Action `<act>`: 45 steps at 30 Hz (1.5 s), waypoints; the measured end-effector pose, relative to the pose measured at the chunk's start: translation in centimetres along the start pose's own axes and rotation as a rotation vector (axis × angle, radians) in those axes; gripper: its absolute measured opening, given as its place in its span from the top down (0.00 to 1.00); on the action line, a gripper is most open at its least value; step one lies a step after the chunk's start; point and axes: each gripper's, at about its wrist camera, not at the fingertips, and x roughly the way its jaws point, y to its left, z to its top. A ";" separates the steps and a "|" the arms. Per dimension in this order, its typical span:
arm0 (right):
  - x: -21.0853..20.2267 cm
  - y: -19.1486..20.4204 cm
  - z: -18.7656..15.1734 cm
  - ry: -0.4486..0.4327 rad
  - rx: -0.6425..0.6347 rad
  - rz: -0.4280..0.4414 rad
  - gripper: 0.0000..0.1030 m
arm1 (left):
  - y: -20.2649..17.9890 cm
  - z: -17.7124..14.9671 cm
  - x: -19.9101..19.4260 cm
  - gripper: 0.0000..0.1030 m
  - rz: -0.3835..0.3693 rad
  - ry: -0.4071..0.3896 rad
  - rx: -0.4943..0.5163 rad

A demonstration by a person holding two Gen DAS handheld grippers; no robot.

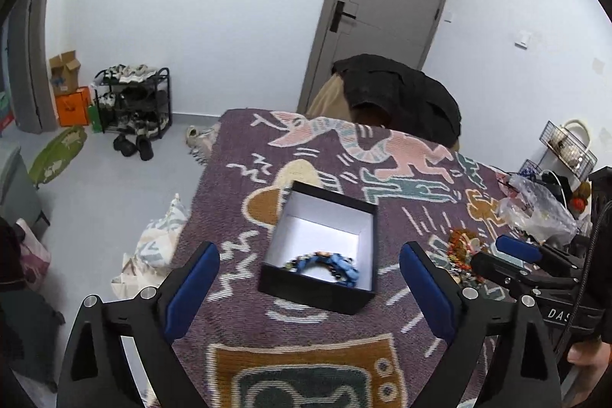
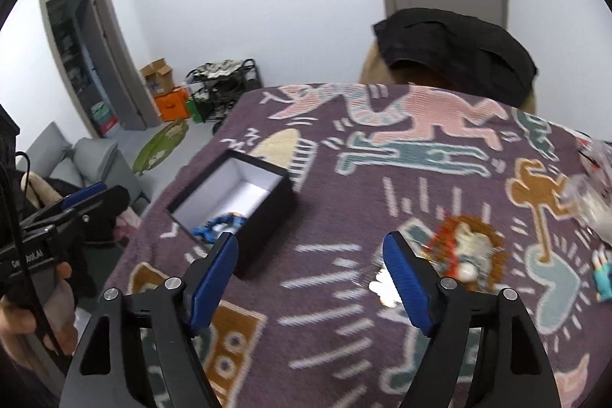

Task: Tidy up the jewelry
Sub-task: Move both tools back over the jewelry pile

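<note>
left gripper [image 1: 310, 274] spread wide, holds nothing, touches nothing; its blue pads [image 1: 193, 287] flank the black box [image 1: 317, 287] on either side, apart from its walls. right gripper [image 2: 310, 278] also wide apart, empty, hovering over the purple patterned cloth [image 2: 325, 217] just right of the box [image 2: 264, 217]. box is lidless, white inside, sitting flat on the cloth-covered counter. blue beaded bracelet [image 1: 325, 264] lies curled inside the box against its near wall; in the right wrist view it shows as a blue cluster [image 2: 218, 226] at the box's near end. right of the box, well apart from it, a loose heap of jewelry [image 2: 464, 255], orange, red, white beads, blurred, details unclear. same heap [image 1: 464, 241] seen in the left wrist view, beside clear plastic bags [image 1: 535, 205].
</note>
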 end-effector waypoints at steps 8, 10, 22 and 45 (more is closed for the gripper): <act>-1.6 -5.5 -1.6 0.000 0.092 -0.046 0.25 | -3.1 -0.6 0.6 0.07 -0.046 0.023 0.043; -1.9 -6.7 -2.1 0.000 0.118 -0.044 0.25 | -3.7 -0.7 0.7 0.07 -0.056 0.027 0.051; -1.2 -12.3 -5.1 0.053 0.278 -0.013 0.54 | -6.7 -1.3 1.7 0.07 -0.068 0.055 0.086; 3.7 -16.4 -7.1 0.114 0.496 0.115 0.89 | -11.5 -3.5 6.7 0.07 -0.096 0.176 0.122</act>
